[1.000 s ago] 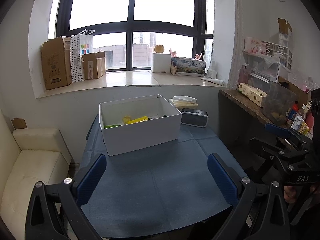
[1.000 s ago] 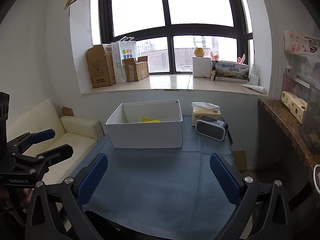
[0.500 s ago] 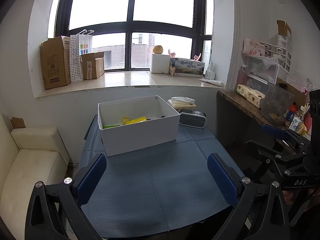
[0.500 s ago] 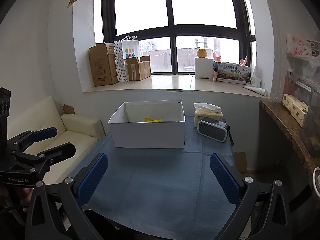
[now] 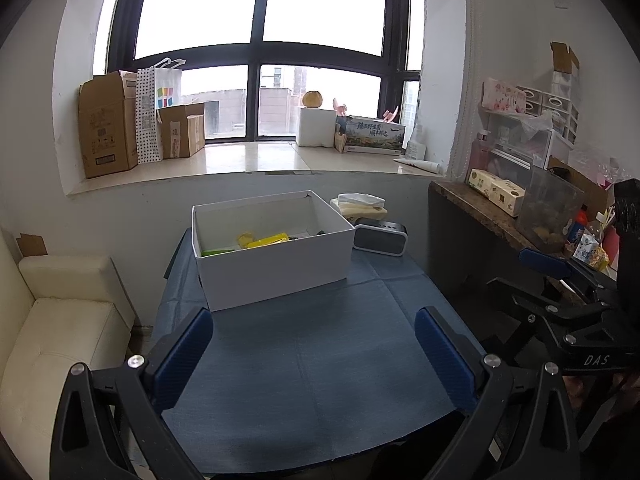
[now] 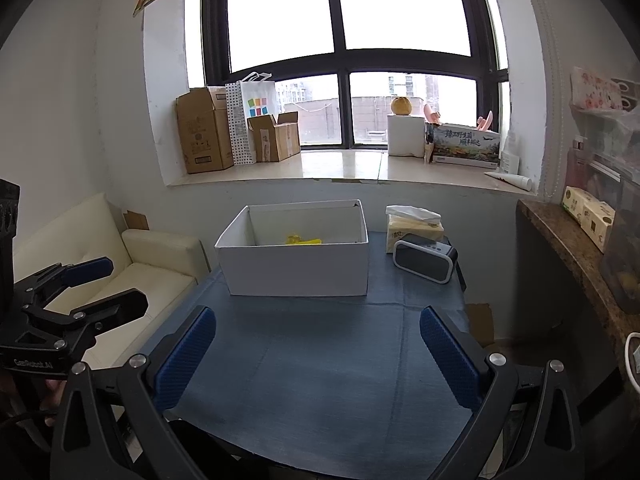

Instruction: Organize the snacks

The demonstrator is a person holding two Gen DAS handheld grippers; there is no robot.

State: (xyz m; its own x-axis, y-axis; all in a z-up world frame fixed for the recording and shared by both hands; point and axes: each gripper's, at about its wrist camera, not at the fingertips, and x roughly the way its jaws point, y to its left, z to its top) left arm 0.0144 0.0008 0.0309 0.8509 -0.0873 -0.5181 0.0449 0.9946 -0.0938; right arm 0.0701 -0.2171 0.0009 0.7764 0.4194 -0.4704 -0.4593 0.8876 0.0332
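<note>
Both the left gripper [image 5: 314, 354] and right gripper [image 6: 318, 354] hover low in frame, fingers wide and empty, snacks seemingly already boxed in the white box [image 5: 276, 264] at centre; next comes finding any leftovers

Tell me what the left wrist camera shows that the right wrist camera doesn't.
Only the left wrist view shows a green packet in the white box beside the yellow snacks, and the right gripper, open, off to the side. Only the right wrist view shows the left gripper, open, near the sofa. Both show the box on the blue cloth, yellow snacks inside, the speaker and the tissue pack beside it, and open blue fingers holding nothing.
</note>
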